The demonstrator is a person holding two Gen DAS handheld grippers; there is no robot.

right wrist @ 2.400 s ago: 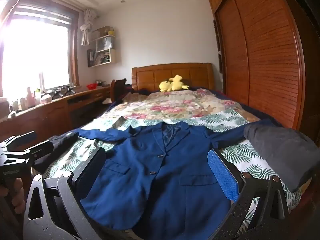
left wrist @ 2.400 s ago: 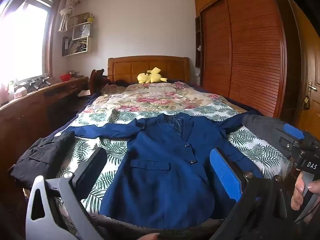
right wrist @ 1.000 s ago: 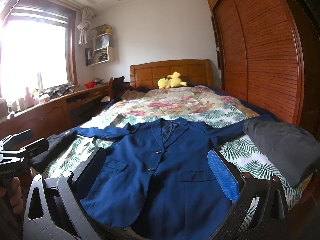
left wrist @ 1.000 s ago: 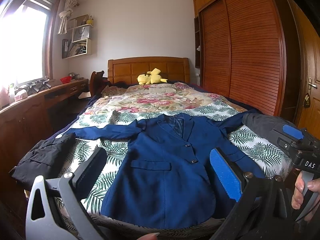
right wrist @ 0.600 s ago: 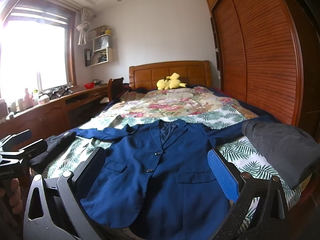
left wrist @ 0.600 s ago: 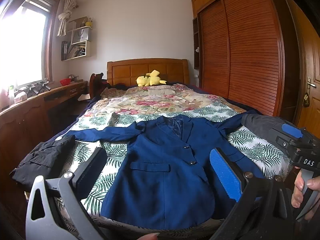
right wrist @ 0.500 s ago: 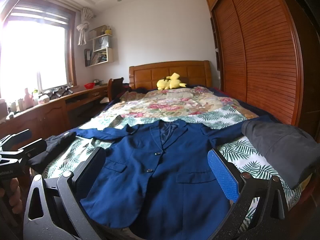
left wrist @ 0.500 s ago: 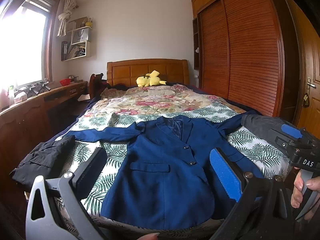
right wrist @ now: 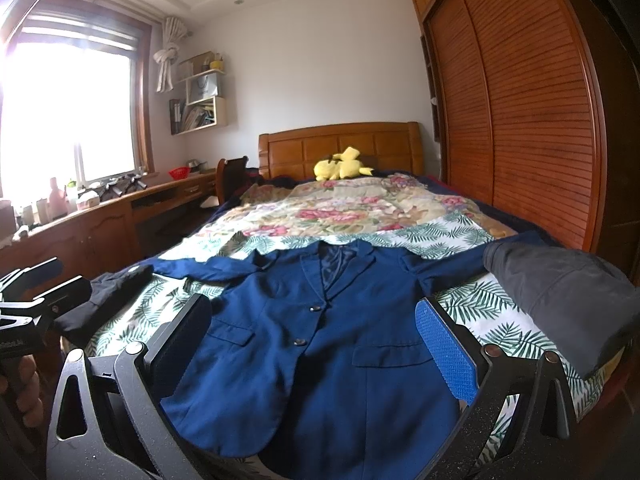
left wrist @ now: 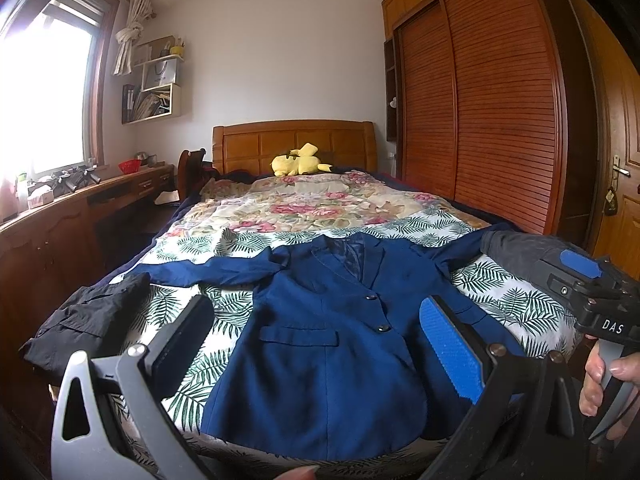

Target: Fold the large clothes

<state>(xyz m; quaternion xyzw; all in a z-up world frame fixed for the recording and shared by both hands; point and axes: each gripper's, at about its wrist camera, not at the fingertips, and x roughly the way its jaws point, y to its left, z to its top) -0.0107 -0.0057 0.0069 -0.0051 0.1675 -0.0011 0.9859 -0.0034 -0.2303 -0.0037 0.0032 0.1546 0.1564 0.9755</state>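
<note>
A navy blue suit jacket (left wrist: 320, 344) lies flat, front up and buttoned, on the foot of the bed, sleeves spread to both sides; it also shows in the right wrist view (right wrist: 320, 344). My left gripper (left wrist: 316, 320) is open and empty, held above the jacket's hem. My right gripper (right wrist: 312, 316) is open and empty, also above the hem. The right gripper's body (left wrist: 592, 292) shows at the right in the left wrist view. The left gripper's body (right wrist: 36, 292) shows at the left in the right wrist view.
A black garment (left wrist: 88, 320) lies at the bed's left corner. A folded grey garment (right wrist: 560, 300) lies at its right edge. A yellow plush toy (left wrist: 298, 162) sits by the headboard. A wooden desk (left wrist: 60, 224) runs along the left, a wardrobe (left wrist: 480, 120) along the right.
Both grippers have drifted slightly while staying open over the jacket's hem. The jacket has not moved.
</note>
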